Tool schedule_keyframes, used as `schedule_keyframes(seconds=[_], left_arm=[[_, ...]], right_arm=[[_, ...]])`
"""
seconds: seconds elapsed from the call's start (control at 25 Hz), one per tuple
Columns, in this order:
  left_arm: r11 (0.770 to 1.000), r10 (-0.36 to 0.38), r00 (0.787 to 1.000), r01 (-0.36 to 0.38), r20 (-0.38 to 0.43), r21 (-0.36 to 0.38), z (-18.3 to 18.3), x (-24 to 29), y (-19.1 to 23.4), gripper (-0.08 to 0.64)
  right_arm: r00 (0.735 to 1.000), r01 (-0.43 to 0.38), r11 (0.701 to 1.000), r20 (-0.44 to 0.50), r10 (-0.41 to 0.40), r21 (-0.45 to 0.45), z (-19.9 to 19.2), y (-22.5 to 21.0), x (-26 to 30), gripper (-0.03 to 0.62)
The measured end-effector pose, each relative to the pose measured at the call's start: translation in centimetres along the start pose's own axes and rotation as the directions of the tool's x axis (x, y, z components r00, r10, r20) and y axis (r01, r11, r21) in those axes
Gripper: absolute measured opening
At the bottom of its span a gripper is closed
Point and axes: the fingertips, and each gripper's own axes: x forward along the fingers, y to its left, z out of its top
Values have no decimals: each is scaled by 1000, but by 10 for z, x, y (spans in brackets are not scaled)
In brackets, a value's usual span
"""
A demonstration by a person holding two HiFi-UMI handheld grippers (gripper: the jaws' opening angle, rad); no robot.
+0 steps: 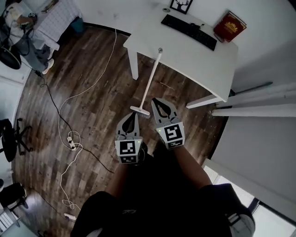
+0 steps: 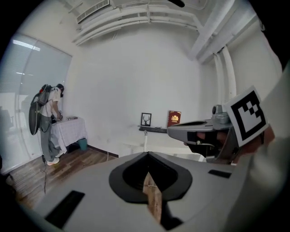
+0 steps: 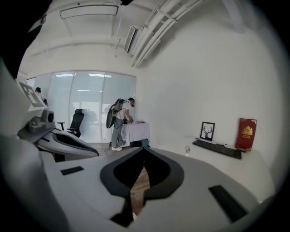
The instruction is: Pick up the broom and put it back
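Note:
The broom leans against the front edge of the white desk, its white head on the wooden floor and its handle tip at the desk top. My left gripper hovers just below and left of the broom head, jaws touching at the tip, nothing between them. My right gripper hangs just right of the broom head, shut and empty. The handle top shows ahead in the left gripper view as the broom, beyond my left gripper. Past my right gripper, the broom peeks over the desk.
On the desk lie a black keyboard, a red book and a framed picture. Cables and a power strip trail over the floor at left, near an office chair. A person stands at a small table far back.

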Motion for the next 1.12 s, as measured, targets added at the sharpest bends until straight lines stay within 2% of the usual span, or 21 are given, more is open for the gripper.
schedule_keyframes(seconds=[0.08,0.24,0.4,0.56,0.68,0.8,0.96,1.12], left_arm=[[999,-29,1000,29,-12,23,-8,13,10,2],[997,-76,997,76,-31,21,-12,30,14,2],[994,-109,989,111,-104,13,-27,65,17,2],[994,-103,982,97,-156,-43,-33,105,28,2],[995,-100,975,100,-200,-10,-42,123,27,2],[995,-96,965,101,-243,11,-41,134,21,2],[997,-59,956,69,-288,24,-45,153,22,2],[1000,-17,946,18,-323,-2,-77,171,26,2]], right_arm=[[999,25,1000,-40,-25,-4,-11,1,5,22],[993,60,998,-103,-57,32,-33,-9,9,23],[988,71,995,-141,-60,74,-56,-26,27,23],[983,33,991,-185,-9,128,-85,-34,61,22],[978,41,983,-207,-3,181,-111,-45,81,23],[970,85,977,-240,-36,197,-128,-74,96,23],[964,100,961,-263,-30,258,-157,-103,126,28],[956,111,950,-291,-23,291,-205,-115,157,124]])
